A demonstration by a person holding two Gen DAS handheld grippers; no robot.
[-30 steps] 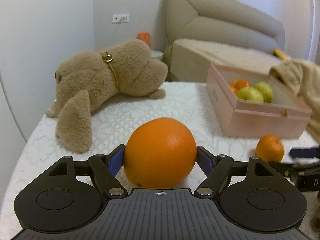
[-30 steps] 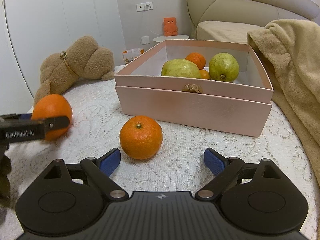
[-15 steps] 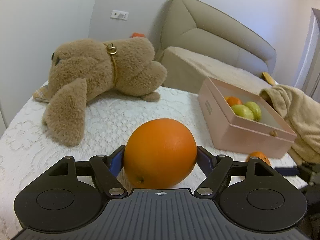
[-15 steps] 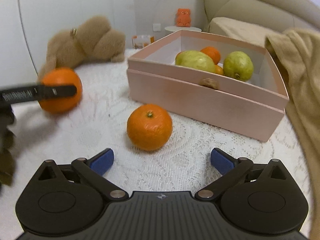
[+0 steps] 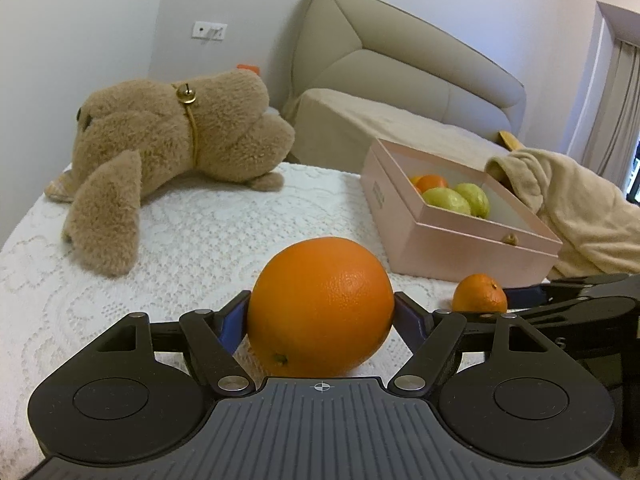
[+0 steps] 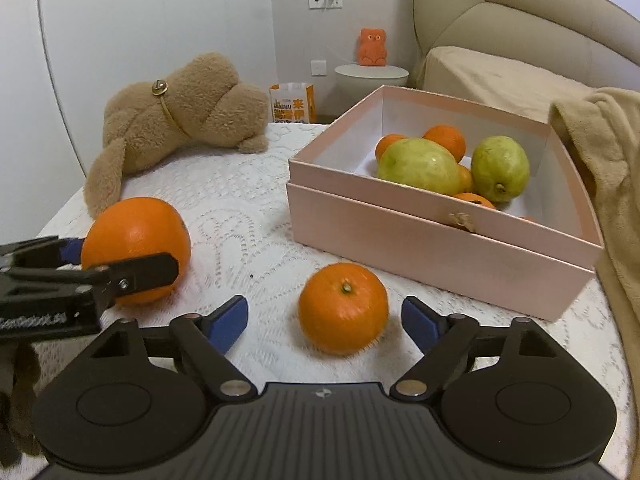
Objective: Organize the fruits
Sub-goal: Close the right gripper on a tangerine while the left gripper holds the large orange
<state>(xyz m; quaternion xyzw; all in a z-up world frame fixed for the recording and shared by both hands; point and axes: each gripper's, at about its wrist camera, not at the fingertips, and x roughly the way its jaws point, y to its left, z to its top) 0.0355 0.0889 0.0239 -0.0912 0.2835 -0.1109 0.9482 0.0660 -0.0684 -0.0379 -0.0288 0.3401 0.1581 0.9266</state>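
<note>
My left gripper (image 5: 320,316) is shut on a large orange (image 5: 320,308), held low over the lace tablecloth; the right wrist view shows that orange (image 6: 136,248) at the left. A small mandarin (image 6: 343,308) sits on the cloth between the fingers of my right gripper (image 6: 324,320). Those jaws are closing, with a gap still on each side of the fruit. In the left wrist view the mandarin (image 5: 479,294) lies by the right gripper's finger. A pink open box (image 6: 440,240) just behind holds two green guavas (image 6: 420,166) and several small oranges.
A brown plush dog (image 6: 176,120) lies at the table's far left. A beige blanket (image 6: 612,184) drapes along the box's right side. Behind the table stand a beige sofa (image 5: 400,80), a round side table (image 6: 372,74) and a paper bag (image 6: 292,102).
My right gripper has come forward until the mandarin sits between its fingers, and its jaws have narrowed from their widest. My left gripper has kept its hold on the large orange and turned slightly.
</note>
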